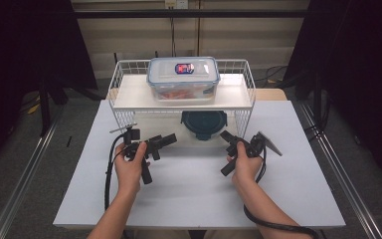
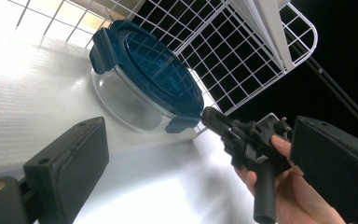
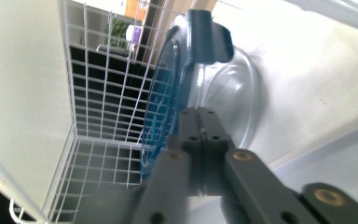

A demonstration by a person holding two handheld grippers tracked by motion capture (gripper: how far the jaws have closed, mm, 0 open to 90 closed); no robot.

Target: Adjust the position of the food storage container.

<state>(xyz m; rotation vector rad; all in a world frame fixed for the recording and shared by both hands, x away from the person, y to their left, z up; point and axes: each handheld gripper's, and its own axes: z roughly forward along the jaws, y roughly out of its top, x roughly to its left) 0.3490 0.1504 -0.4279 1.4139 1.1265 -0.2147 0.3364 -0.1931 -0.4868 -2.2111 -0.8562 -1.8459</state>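
Observation:
A round glass container (image 1: 204,123) with a dark blue clip lid stands on the white table (image 1: 194,194) under the wire shelf (image 1: 129,97). My left gripper (image 1: 166,140) lies level to the left of it, jaws pointing right. In the left gripper view its jaws (image 2: 198,140) stand wide apart with nothing between them, and the container (image 2: 154,70) lies ahead. My right gripper (image 1: 225,134) points at the container's right side. Its tip (image 2: 212,116) sits beside a lid latch (image 2: 182,123). In the right gripper view the pads (image 3: 198,116) meet in front of the glass wall (image 3: 233,88).
On top of the shelf sits a clear rectangular box (image 1: 183,77) with a blue-rimmed lid and orange contents. The shelf's wire side panels (image 1: 243,117) flank the round container. Dark curtains hang at both sides.

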